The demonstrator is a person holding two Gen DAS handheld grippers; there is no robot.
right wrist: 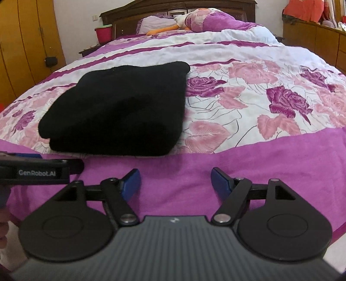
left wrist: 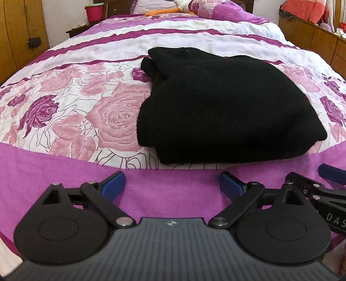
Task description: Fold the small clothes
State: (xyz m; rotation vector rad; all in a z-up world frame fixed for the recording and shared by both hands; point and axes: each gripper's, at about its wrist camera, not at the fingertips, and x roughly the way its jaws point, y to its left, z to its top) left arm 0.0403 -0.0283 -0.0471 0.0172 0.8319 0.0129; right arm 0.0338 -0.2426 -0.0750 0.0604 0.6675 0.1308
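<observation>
A black garment (left wrist: pixel 218 103) lies folded into a thick rectangular bundle on the floral bedspread (left wrist: pixel 64 103); the right wrist view shows the same black garment (right wrist: pixel 121 110) left of centre. My left gripper (left wrist: pixel 172 186) hovers over the plain magenta band at the foot of the bed, short of the bundle, open, with nothing between its blue pads (left wrist: pixel 114 183). My right gripper (right wrist: pixel 175 183) is likewise open and empty, just in front of the garment's near right corner. Each gripper's arm shows at the edge of the other's view.
The bed runs away to a dark wooden headboard (right wrist: pixel 177 8) with pillows and an orange toy (right wrist: pixel 166 29). A red bucket (right wrist: pixel 103 32) stands on a nightstand at the back left. Wooden wardrobes (left wrist: pixel 19 32) line the left side and a low wooden cabinet (right wrist: pixel 320 36) the right.
</observation>
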